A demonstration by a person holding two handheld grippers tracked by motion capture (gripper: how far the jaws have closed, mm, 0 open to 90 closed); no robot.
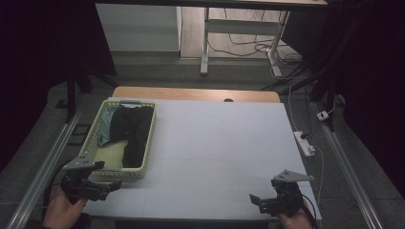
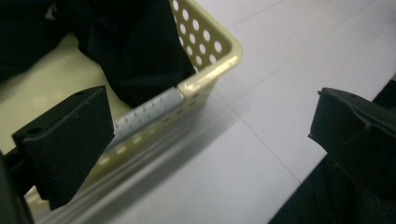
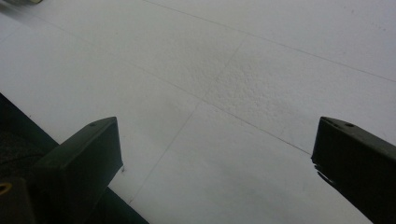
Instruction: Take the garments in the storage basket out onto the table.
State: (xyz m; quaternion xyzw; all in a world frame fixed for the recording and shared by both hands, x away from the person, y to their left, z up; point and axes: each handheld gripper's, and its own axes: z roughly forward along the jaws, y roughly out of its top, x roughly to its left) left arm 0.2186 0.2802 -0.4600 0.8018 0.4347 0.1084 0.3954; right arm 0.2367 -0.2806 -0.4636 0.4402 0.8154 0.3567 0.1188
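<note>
Hovering both grippers at the near edge of the white tabletop [image 1: 215, 152], looks like a ready pose to me.

One pale yellow perforated plastic basket [image 1: 95, 157] sits at the far left, holding a black garment [image 1: 133, 133] and a teal cloth [image 1: 106, 126], so two items I can count. Left gripper [image 1: 102, 187] hangs just beside the basket's near corner, fingers [image 2: 70, 140] spread wide, gripping nothing. Right gripper [image 1: 260, 202] is near right over bare tabletop, fingers [image 3: 84, 158] wide apart too, empty.
</note>
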